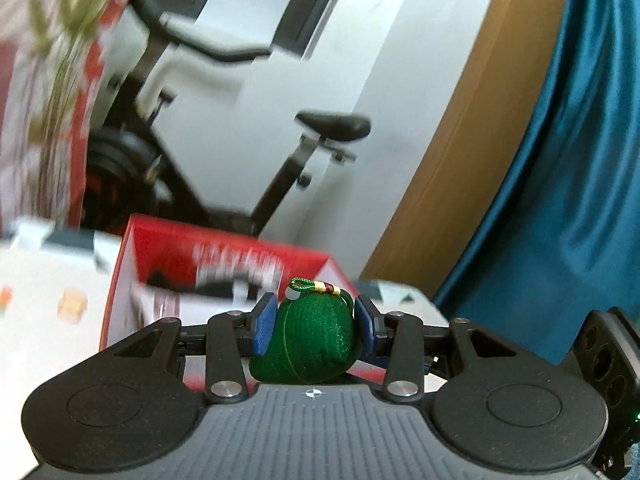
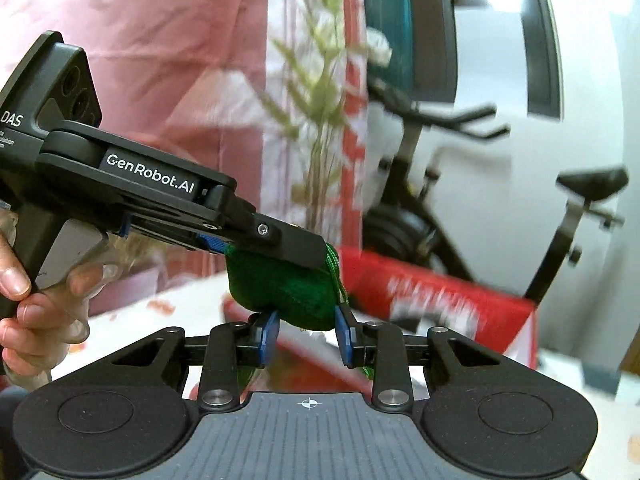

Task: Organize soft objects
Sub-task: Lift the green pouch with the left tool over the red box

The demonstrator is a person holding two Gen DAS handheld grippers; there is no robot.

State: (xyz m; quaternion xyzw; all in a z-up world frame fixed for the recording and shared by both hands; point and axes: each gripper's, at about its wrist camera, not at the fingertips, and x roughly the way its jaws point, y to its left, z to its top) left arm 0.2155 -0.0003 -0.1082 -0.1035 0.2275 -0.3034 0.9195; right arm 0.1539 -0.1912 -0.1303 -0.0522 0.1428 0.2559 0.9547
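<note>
A small green cloth pouch (image 1: 312,340) with a green cord and beads on top sits between the blue pads of my left gripper (image 1: 316,312), which is shut on it. In the right wrist view the left gripper (image 2: 316,256) reaches in from the left and holds the pouch (image 2: 280,280) from above. The pouch's lower bulge lies between the tips of my right gripper (image 2: 307,320), and both blue pads press on it. A green strand hangs under the right finger. Both views are blurred by motion.
An open red box (image 1: 224,248) (image 2: 440,292) lies just beyond the pouch on a white table (image 1: 40,300). A small orange-tan block (image 1: 72,304) rests on the table. Behind stand an exercise bike (image 1: 280,184), a blue curtain (image 1: 560,200) and a flowered cloth. A hand (image 2: 36,300) grips the left handle.
</note>
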